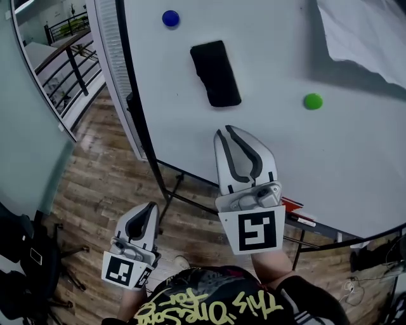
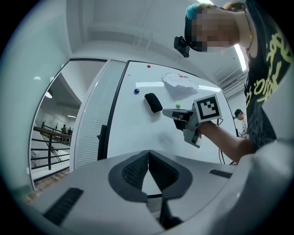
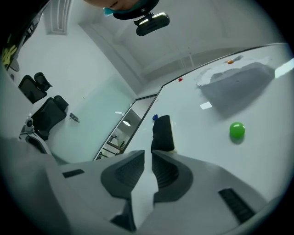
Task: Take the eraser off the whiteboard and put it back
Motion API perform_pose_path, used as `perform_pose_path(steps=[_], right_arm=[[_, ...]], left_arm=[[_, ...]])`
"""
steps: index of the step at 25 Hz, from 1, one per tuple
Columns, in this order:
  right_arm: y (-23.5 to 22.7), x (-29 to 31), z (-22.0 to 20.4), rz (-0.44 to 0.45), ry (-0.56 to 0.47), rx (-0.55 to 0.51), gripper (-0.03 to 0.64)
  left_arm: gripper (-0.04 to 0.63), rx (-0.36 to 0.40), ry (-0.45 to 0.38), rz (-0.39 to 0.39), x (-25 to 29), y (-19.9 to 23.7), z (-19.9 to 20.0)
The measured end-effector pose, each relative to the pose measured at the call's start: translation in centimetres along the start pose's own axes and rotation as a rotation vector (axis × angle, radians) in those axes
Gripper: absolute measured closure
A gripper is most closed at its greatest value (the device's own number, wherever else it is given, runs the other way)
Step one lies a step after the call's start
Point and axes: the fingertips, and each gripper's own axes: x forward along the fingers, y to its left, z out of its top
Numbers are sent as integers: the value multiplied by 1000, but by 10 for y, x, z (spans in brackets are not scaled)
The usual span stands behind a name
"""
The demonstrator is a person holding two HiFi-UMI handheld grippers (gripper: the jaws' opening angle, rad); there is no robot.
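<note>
eraser (image 1: 216,73) sits flat on the board (image 1: 349,146). right gripper (image 1: 223,131) is just under it, jaws almost shut, empty. left gripper (image 1: 153,205) is shut, empty. this fits before taking or after putting back.

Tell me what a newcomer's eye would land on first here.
The black eraser stands out first, sitting on the whiteboard between a blue magnet at its upper left and a green magnet at its lower right. Just below it, the right gripper points up at it, jaws empty. The left gripper hangs lower left, off the board.
</note>
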Motion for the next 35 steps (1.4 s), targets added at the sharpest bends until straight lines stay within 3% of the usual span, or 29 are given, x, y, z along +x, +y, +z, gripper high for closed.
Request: perform_pose_path(steps=[4,7,9,21,35], right_arm=[[4,8,8,-10,3,-60,538],[8,12,1,31,97,-243,520],[9,16,0,36,117,-308,494],[3,31,5,-25,140,-483,423],[-14,49,35,-153,73,-565,354]], left_arm=[[588,1,2,-5,-5,5,-1],[588,2,-3,-8,-6,9,0],[588,2,-3,-8,-7,12,0],[588,-8,-6,9,-11,23,-1],[588,-9,-18,1,-9,29,1]])
